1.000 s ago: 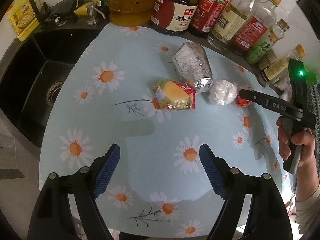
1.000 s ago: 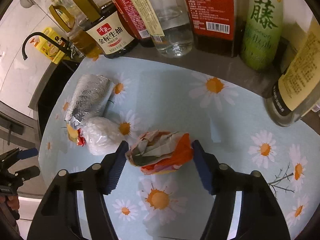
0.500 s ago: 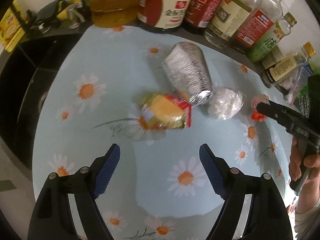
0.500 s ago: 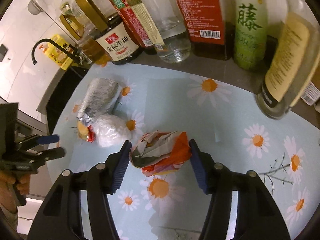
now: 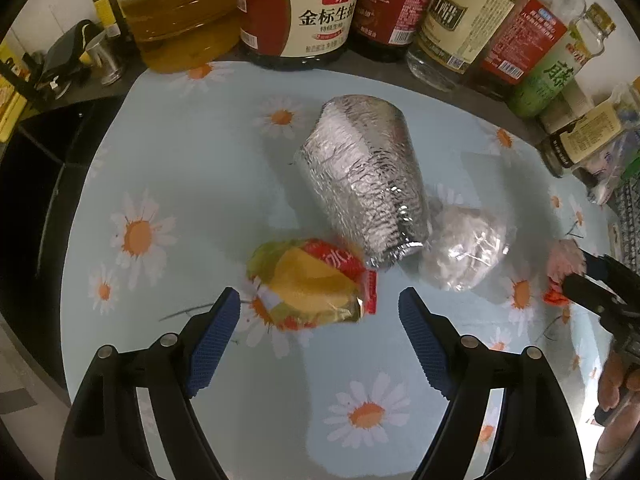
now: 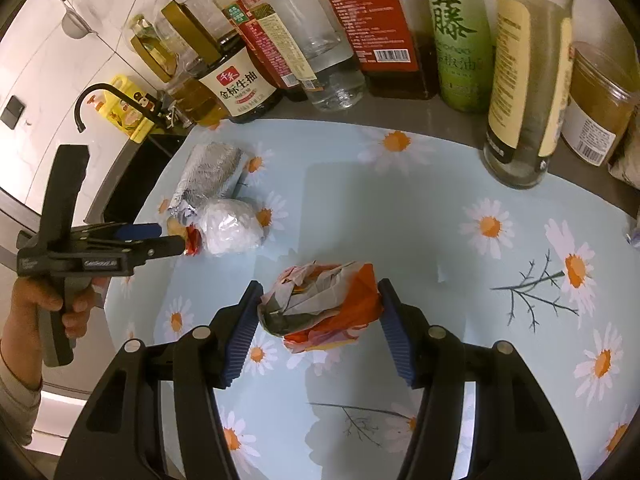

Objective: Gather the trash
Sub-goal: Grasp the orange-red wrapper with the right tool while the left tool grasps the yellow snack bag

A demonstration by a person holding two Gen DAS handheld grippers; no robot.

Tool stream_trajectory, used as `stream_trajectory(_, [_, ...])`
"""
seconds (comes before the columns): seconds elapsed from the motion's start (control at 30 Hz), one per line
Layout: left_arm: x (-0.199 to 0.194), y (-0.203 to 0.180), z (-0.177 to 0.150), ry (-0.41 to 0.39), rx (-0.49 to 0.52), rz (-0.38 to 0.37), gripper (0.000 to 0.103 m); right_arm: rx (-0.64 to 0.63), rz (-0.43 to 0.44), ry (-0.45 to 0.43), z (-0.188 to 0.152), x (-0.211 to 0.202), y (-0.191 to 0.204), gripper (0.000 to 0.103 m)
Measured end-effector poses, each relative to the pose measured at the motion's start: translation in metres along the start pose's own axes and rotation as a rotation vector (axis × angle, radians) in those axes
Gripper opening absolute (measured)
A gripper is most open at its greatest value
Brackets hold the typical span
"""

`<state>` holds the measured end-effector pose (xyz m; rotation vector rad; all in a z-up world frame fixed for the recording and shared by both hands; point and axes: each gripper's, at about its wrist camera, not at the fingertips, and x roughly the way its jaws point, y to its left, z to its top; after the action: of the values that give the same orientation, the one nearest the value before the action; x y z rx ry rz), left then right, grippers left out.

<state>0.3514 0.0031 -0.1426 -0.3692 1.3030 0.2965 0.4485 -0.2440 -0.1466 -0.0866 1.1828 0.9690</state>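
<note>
Moved in over yellow wrapper with left claw spread wide for grab, right claw clenched on crumpled orange wrapper for removal.

Pale blue bench cover with white-and-orange daisies; silver foil packet; yellow-red wrapper; orange-white crumpled wrapper; blue gripper pads.

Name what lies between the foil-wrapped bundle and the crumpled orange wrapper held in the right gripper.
A white plastic-wrapped ball lies there, touching the foil-wrapped bundle; bare daisy cloth separates it from the crumpled orange wrapper. The right wrist view shows this.
</note>
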Motion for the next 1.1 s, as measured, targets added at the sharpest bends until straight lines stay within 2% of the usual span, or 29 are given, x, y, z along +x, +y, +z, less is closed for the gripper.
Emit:
stream_trajectory(0.17, [0.01, -0.003, 0.006, 0.0, 0.013, 0.021, 0.079, 0.005, 0.013, -0.003, -0.001, -0.003, -0.003, 0.059])
stream_trajectory(0.3, [0.019, -0.004, 0.008, -0.008, -0.007, 0.032, 0.069, 0.009, 0.025, -0.004, -0.002, -0.003, -0.005, 0.059])
stream_trajectory(0.53, [0.013, -0.005, 0.001, -0.04, 0.007, 0.04, 0.06, -0.009, 0.042, 0.003, -0.003, -0.002, -0.001, 0.059])
stream_trajectory(0.9, [-0.009, 0.004, -0.024, -0.061, 0.011, 0.021, 0.058, -0.016, 0.044, -0.003, -0.012, -0.005, 0.011, 0.059])
stream_trajectory(1.1, [-0.025, 0.012, -0.044, -0.082, 0.023, 0.002, 0.058, -0.023, 0.036, -0.003, -0.023, -0.007, 0.029, 0.059])
